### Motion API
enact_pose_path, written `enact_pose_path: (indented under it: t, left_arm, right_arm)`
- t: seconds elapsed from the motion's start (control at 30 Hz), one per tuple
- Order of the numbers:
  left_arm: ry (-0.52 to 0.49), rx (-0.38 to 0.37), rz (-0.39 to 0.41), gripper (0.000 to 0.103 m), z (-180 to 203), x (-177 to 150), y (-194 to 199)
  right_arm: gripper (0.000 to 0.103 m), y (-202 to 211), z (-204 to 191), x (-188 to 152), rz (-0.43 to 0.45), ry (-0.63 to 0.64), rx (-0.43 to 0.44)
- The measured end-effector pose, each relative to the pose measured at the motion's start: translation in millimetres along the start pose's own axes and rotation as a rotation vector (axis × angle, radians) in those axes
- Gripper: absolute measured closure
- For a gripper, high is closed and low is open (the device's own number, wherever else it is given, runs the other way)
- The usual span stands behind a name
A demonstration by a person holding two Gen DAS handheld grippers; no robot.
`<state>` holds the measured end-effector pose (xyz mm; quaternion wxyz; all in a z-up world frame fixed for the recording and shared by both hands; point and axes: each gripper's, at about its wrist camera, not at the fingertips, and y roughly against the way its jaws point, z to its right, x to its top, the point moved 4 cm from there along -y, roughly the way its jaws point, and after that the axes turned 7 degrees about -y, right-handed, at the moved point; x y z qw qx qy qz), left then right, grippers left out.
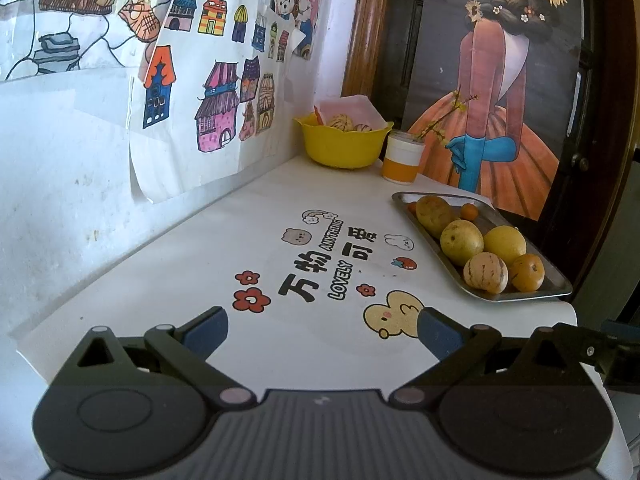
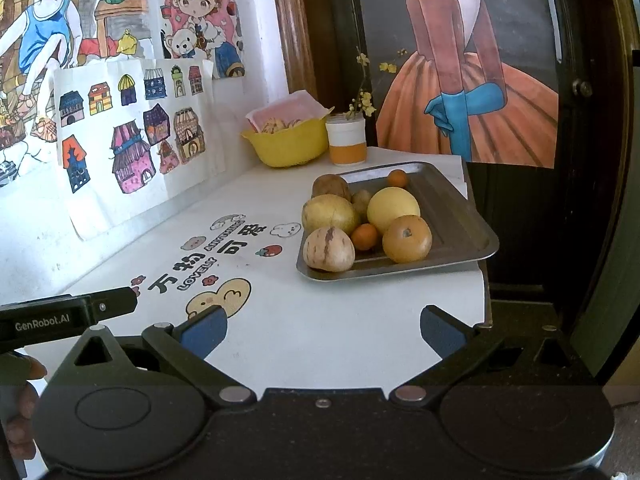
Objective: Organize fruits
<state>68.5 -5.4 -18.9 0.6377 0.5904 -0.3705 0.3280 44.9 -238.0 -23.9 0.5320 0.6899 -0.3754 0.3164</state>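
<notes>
A steel tray [image 1: 556, 286] [image 2: 468, 236] at the table's right edge carries several fruits: a striped pale melon [image 1: 485, 272] [image 2: 329, 249], yellow round fruits [image 1: 505, 245] [image 2: 393, 209], an orange [image 1: 528, 273] [image 2: 407, 239] and small kumquats [image 2: 365, 236]. A yellow bowl [image 1: 342, 146] [image 2: 288, 146] in the back corner holds more striped fruit under pink paper. My left gripper [image 1: 322, 332] is open over the printed tabletop, well short of the tray. My right gripper [image 2: 323, 330] is open too, near the table's front edge, below the tray.
A white and orange cup [image 1: 402, 160] [image 2: 347, 143] with yellow flower sprigs stands beside the bowl. Drawings cover the wall on the left; a poster leans behind the tray. The left gripper's body [image 2: 68, 318] shows at the right wrist view's left edge, with a hand below it.
</notes>
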Motion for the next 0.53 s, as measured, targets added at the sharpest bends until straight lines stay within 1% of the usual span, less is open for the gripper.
enact_pose_path:
  t: [0.1, 0.23, 0.3, 0.37, 0.53]
  left_arm:
    - [0.000, 0.001, 0.000, 0.001, -0.1, 0.2, 0.0]
    - [0.012, 0.026, -0.013, 0.001, -0.3, 0.6, 0.7]
    - [0.001, 0.004, 0.001, 0.001, 1.4, 1.0, 2.1]
    - [-0.012, 0.007, 0.007, 0.001, 3.6, 0.4, 2.2]
    - [0.008, -0.009, 0.013, 0.001, 3.2, -0.9, 2.7]
  right_arm:
    - [0.001, -0.2, -0.1, -0.1, -0.002, 0.001, 0.002]
    - [0.001, -0.8, -1.2, -1.2, -0.003, 0.002, 0.002]
    - [0.001, -1.1, -1.1, -1.5, -0.004, 0.001, 0.001]
    - [0.001, -1.2, -0.6, -1.7, -0.007, -0.001, 0.004]
    - [0.001, -1.5, -1.4, -2.7, -0.011, 0.006, 0.005]
